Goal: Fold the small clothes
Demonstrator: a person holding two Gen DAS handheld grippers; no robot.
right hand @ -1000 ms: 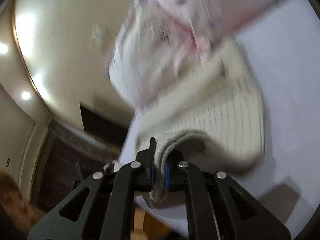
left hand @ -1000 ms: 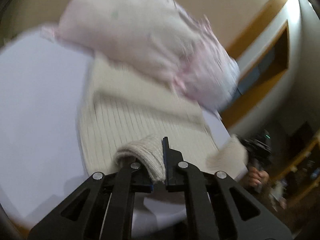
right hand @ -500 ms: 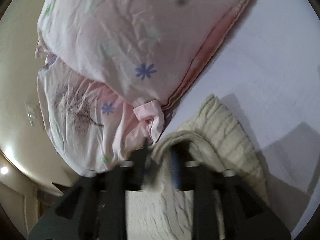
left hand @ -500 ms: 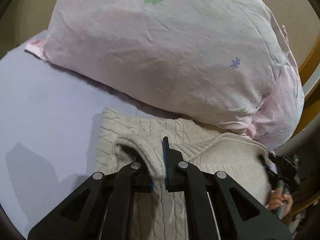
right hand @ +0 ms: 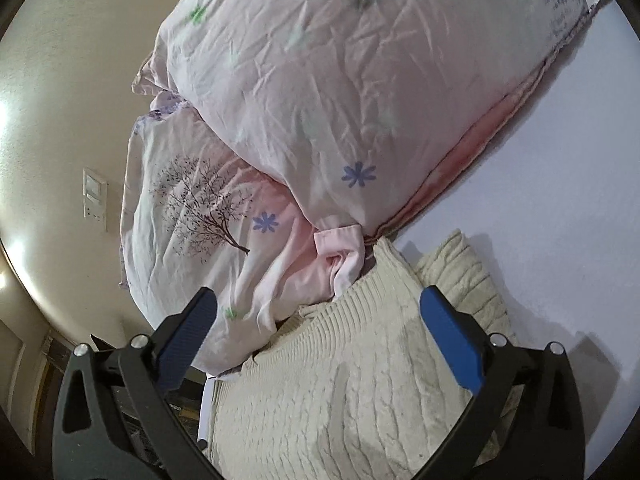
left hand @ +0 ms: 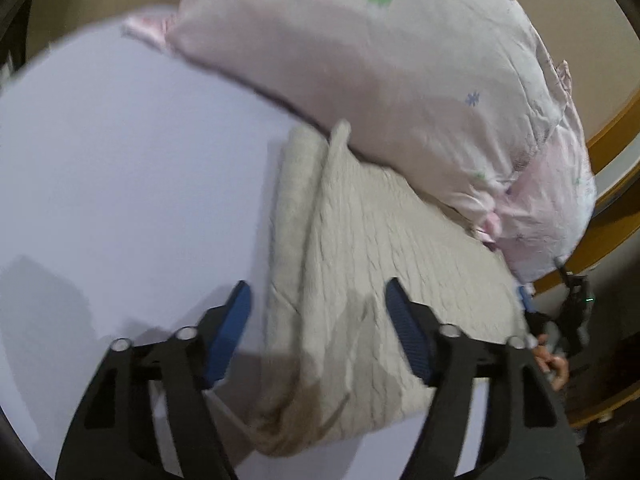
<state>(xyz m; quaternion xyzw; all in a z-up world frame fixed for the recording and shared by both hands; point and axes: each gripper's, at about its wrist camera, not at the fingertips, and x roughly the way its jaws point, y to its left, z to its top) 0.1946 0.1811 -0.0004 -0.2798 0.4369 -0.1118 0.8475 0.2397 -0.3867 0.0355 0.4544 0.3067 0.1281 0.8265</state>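
Showing: cream knit sweater (left hand: 360, 280) lying folded on the lavender bedsheet (left hand: 120, 168).
Left gripper (left hand: 318, 320): jaws wide apart, holding nothing; sweater directly ahead and beneath.
Right gripper (right hand: 318, 324): jaws wide apart, holding nothing; over the sweater's (right hand: 340, 392) opposite end.
Long axis: appears to run between the two grippers; neither is clearly nearer.
Far edge: tucked against the pink pillows (right hand: 340, 100).
Open room: bare sheet beyond the left gripper's outer side; pillows block the far side.
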